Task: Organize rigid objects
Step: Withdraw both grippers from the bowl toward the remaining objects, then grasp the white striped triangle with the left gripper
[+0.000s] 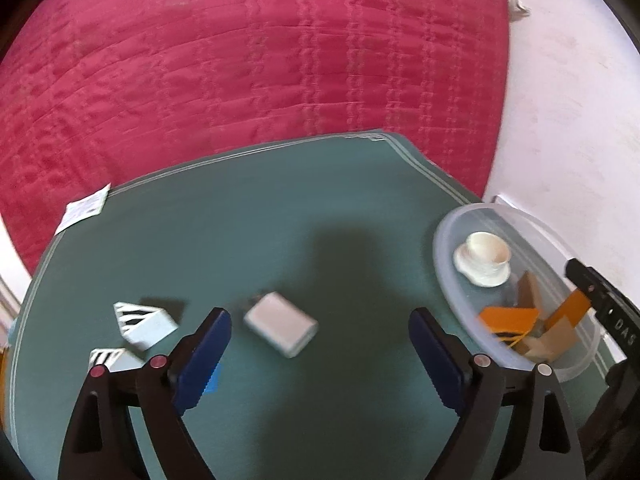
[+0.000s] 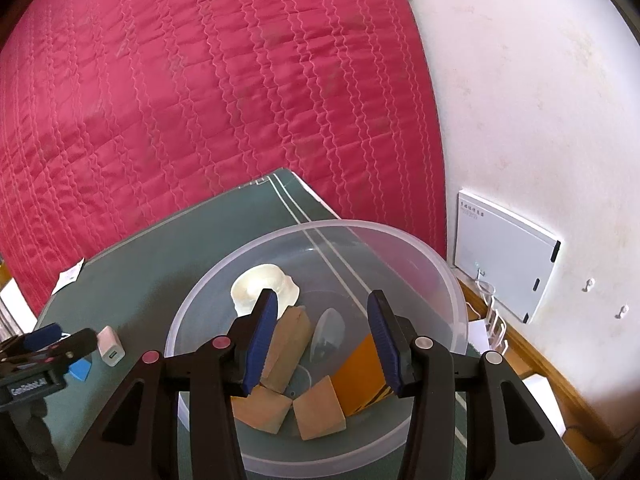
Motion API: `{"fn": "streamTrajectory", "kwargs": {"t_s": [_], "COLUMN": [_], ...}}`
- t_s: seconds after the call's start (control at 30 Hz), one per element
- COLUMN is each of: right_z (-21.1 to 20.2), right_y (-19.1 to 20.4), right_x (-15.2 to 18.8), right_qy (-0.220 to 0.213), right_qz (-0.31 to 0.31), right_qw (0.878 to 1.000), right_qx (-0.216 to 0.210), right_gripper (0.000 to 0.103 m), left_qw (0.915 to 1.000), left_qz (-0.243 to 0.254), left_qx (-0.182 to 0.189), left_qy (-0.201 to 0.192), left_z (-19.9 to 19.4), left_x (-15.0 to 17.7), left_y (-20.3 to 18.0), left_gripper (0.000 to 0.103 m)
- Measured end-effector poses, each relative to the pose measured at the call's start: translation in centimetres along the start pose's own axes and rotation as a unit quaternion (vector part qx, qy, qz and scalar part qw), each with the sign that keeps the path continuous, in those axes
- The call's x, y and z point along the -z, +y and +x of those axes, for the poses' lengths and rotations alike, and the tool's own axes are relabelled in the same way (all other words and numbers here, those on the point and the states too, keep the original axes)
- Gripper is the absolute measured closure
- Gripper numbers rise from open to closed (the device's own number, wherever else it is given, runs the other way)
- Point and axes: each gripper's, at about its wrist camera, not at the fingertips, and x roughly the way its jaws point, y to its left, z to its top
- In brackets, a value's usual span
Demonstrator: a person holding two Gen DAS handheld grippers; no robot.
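Left hand-held gripper (image 1: pixel 320 344), jaws wide and empty, frames the white charger (image 1: pixel 280 330); right hand-held gripper (image 2: pixel 322 332) hangs part-open, empty, over the bowl (image 2: pixel 452 292). Off-centre closure risks skidding the charger across the table (image 1: pixel 280 208).

Quilted crimson bedspread (image 2: pixel 200 100), green mat (image 1: pixel 280 208) edged in pale lines — orange box (image 2: pixel 362 376), cream cup (image 1: pixel 486 250).

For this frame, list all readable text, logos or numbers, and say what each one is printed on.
"GenRobot.AI": white label on the black body of the left gripper, seen from the right wrist camera.
"DAS": white letters on the black body of the right gripper, cut off at the frame edge.
Small print on the white wall panel, top left corner: too small to read.
Print on the white paper slip at the green mat's edge: blurred, unreadable.
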Motion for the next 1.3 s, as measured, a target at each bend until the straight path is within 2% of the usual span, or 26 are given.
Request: {"fn": "streamTrajectory", "kwargs": {"t_s": [0.5, 0.93, 1.13, 1.3], "right_z": [-0.9, -4.4, -5.9, -5.8], "right_y": [1.2, 6.6, 9.1, 10.6], "right_x": [0.3, 1.7, 2.6, 3.9], "right_qy": [-0.003, 0.004, 0.002, 0.02], "right_qz": [-0.038, -0.09, -0.116, -0.135], "right_qw": [0.999, 0.993, 0.987, 0.983], "right_qx": [0.002, -0.076, -0.109, -0.124], "right_gripper": [0.054, 0.05, 0.047, 0.047], "left_qw": [0.9947, 0.9809, 0.9777, 0.9765], "left_qz": [-0.073, -0.136, -0.149, -0.154], "left_qx": [-0.071, -0.135, -0.139, -0.141], "left_qy": [0.013, 0.036, 0.051, 0.055], "left_z": [-2.2, -1.0, 0.7, 1.5], "left_x": [2.6, 3.9, 3.6, 3.5], "left_y": [9.0, 14.9, 15.3, 15.2], "left_gripper": [0.01, 0.01, 0.01, 0.01]}}
